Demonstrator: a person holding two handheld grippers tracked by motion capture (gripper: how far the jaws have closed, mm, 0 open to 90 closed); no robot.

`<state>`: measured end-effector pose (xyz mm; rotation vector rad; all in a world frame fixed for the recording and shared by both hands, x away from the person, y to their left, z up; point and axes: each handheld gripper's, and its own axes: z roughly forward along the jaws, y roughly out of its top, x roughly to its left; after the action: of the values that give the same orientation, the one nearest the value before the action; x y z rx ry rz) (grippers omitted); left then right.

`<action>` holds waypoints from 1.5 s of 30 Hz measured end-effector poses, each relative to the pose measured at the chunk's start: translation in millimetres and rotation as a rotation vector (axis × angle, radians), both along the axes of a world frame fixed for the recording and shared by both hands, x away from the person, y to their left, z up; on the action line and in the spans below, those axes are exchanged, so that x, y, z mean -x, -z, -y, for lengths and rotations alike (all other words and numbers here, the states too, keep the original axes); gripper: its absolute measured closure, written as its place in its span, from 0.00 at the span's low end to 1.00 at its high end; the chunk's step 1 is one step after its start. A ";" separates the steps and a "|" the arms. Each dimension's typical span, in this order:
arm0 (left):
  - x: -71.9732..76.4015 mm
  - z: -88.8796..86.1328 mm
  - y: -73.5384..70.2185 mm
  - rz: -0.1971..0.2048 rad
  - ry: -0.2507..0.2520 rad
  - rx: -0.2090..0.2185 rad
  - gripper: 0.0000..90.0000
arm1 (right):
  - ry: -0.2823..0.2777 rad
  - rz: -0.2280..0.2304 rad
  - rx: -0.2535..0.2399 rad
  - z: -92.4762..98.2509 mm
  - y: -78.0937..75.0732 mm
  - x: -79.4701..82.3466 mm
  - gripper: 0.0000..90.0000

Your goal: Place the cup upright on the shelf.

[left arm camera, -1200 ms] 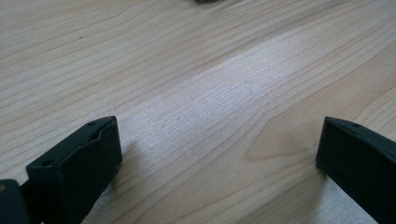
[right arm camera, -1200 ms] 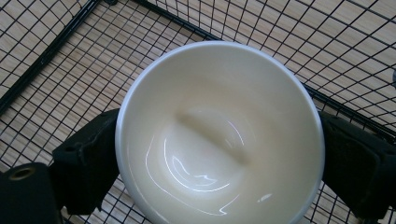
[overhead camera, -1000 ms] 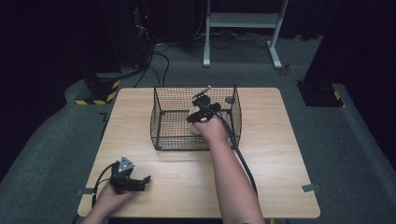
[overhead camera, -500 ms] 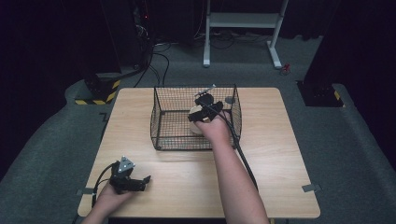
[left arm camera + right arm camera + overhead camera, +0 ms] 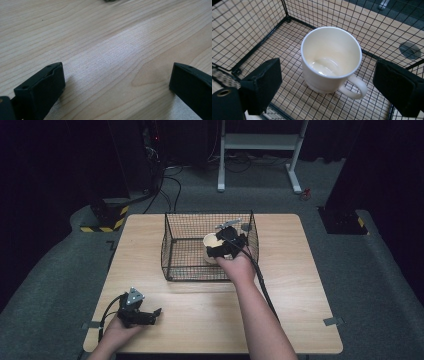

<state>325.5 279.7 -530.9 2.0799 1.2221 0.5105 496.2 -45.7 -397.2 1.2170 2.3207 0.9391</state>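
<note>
A cream mug (image 5: pixel 331 58) stands upright on the wire floor of a black wire basket (image 5: pixel 175 245), in the basket's right half as seen from the high view (image 5: pixel 212 241). Its handle (image 5: pixel 357 87) points toward the near right in the right gripper view, and the inside is empty, with a glossy bottom.

The right gripper (image 5: pixel 223 245) hangs over the basket's right part, just above the mug. Its jaws are spread wide, one on each side of the mug and clear of it, so it has hold of nothing. In the right gripper view (image 5: pixel 331 85) the mug sits between the two black jaws, apart from both.

The left gripper (image 5: pixel 145 316) rests low on the wooden tabletop (image 5: pixel 300 285) at the near left corner, well apart from the basket. Its jaws are also wide open, with bare wood grain between them in the left gripper view (image 5: pixel 116 82), and it holds nothing.
</note>
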 end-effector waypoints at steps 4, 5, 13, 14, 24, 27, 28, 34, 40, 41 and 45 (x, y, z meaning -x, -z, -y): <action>0.0 0.0 0.0 0.000 0.000 0.000 0.01 | -0.006 0.021 -0.013 6.1 -0.9 11.3 0.10; 0.0 0.0 0.0 0.000 0.000 0.000 0.01 | -0.007 0.029 -0.025 10.2 -1.1 19.4 0.10; 0.1 0.1 0.0 0.000 -0.001 -0.001 0.01 | -0.018 0.084 -0.054 23.9 0.4 50.1 0.13; 0.2 0.1 -0.1 0.000 -0.002 0.000 0.01 | -0.020 0.094 -0.063 28.4 2.9 59.3 0.14; 0.3 0.1 -0.1 0.000 -0.003 0.000 0.01 | -0.022 0.137 -0.053 53.6 21.8 97.7 0.14; 0.3 0.1 0.0 0.000 -0.003 0.000 0.01 | -0.023 0.134 -0.045 61.1 29.3 107.9 0.14; 0.4 0.1 -0.1 0.000 -0.003 0.000 0.01 | -0.018 0.130 -0.042 66.8 36.1 114.7 0.14; 0.6 0.2 0.0 0.000 -0.006 0.000 0.01 | 0.008 0.114 -0.029 81.5 55.8 127.3 0.14; 0.8 0.2 0.0 -0.001 -0.007 0.000 0.01 | 0.025 0.056 -0.009 94.5 83.4 136.1 0.14; 0.8 0.2 0.0 -0.001 -0.007 0.000 0.01 | 0.025 0.056 -0.009 94.5 83.4 136.1 0.14; 0.8 0.1 -0.1 0.000 -0.006 -0.001 0.01 | 0.048 0.014 0.005 103.4 102.8 141.9 0.13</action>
<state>324.7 279.7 -530.9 2.0776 1.2290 0.5141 354.3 -149.2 -499.9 1.2538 2.2714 0.9222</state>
